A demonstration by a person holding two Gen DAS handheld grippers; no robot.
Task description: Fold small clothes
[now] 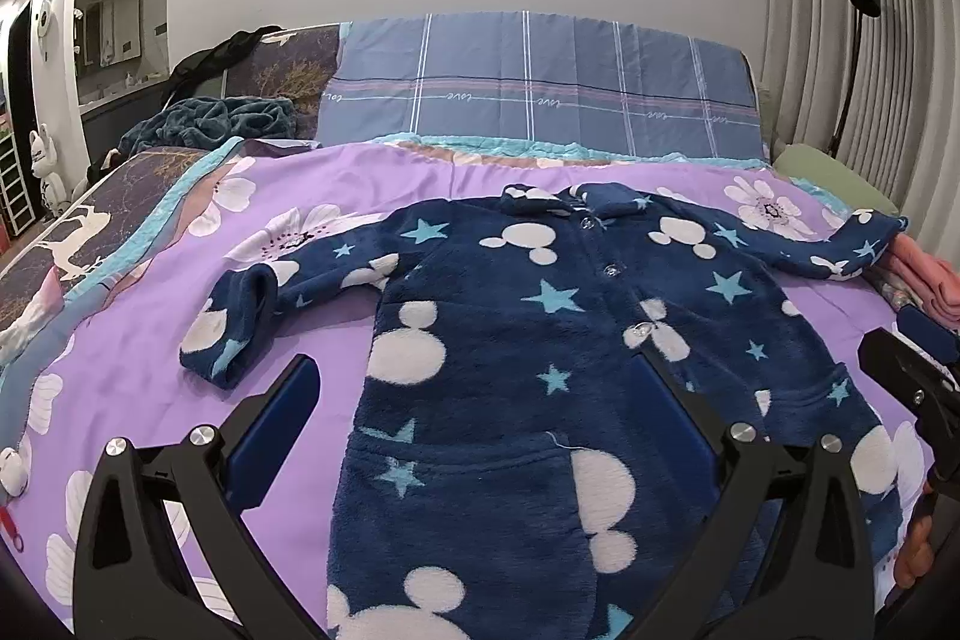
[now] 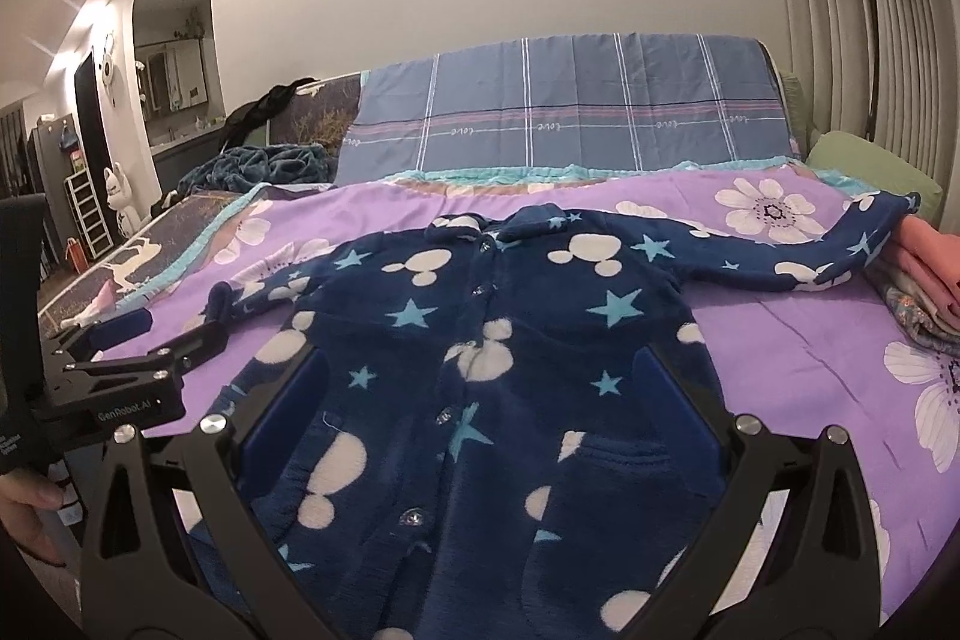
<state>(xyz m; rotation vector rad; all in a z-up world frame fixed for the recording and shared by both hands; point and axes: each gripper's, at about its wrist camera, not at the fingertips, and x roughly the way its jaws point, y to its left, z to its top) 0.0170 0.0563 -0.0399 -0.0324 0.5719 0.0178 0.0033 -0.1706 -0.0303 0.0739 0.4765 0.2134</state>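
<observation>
We see the navy fleece star-print pyjama top flat, sleeves out at 9 and 3 o'clock — no fold yet; left gripper and right gripper both wide open, empty.

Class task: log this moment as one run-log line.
stage: pre-fold | fleece top: flat, buttoned, sleeves spread | left tool: open, empty | right tool: open, empty
</observation>
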